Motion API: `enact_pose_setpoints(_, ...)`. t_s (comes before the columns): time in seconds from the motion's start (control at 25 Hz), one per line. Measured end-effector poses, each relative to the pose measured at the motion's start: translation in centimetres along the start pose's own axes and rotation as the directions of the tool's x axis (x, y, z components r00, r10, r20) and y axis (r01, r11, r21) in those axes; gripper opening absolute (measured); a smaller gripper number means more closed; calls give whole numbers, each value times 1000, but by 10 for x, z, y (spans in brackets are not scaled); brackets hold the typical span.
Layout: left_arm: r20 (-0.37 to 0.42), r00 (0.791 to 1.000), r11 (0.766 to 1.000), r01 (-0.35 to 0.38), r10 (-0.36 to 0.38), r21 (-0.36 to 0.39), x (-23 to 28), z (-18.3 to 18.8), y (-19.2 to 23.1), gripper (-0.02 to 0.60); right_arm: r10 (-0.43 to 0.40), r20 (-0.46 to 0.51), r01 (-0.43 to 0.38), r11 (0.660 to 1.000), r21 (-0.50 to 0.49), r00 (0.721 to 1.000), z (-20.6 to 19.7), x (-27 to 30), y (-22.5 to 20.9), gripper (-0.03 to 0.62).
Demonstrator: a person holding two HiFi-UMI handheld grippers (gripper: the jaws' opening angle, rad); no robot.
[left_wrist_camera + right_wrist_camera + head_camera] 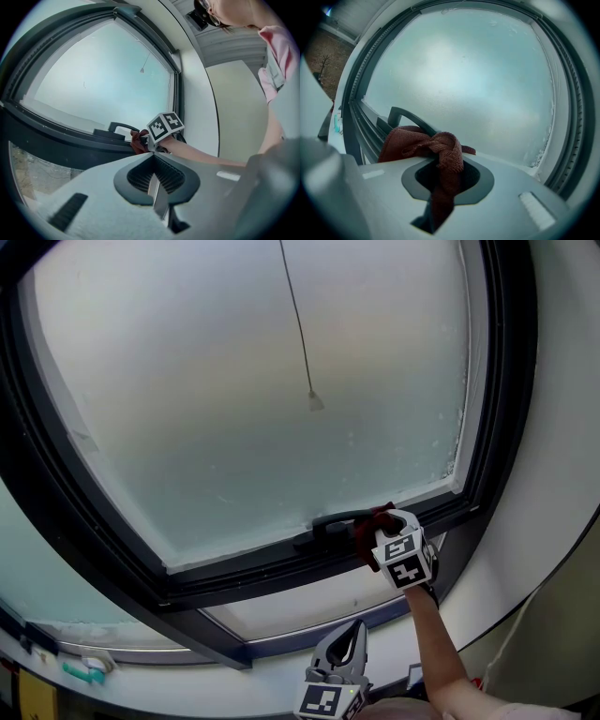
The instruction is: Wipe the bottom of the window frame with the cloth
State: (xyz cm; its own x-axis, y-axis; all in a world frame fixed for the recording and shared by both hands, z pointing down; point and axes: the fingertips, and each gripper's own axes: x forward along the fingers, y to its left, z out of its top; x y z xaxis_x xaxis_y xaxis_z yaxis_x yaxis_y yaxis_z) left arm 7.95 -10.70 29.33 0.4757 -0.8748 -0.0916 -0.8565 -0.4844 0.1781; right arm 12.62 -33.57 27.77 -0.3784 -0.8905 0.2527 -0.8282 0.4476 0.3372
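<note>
A dark red cloth [440, 150] is bunched in my right gripper [447, 176], which is shut on it. In the head view the cloth [367, 532] is pressed to the bottom rail of the dark window frame [244, 568], just right of the black handle [330, 521]. The right gripper [380, 538] sits there with its marker cube toward me. My left gripper [354, 632] hangs lower, near the white sill, with its jaws together and nothing between them. The left gripper view looks past its own jaws [153, 180] at the cloth [137, 143] and handle [119, 126].
Frosted glass fills the frame, with a thin pull cord [300, 324] hanging down its middle. A white sill [281, 652] runs below the frame and a white wall [562, 474] stands at the right. A small teal object [84, 671] lies at the lower left.
</note>
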Motion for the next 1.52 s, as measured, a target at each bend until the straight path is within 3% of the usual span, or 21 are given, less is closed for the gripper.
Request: enact_pose_setpoints(1.52, 2, 1000, 1000, 10, -9, -22, 8, -3, -10, -3, -39, 13, 38, 997, 65, 999, -20, -5, -47, 54)
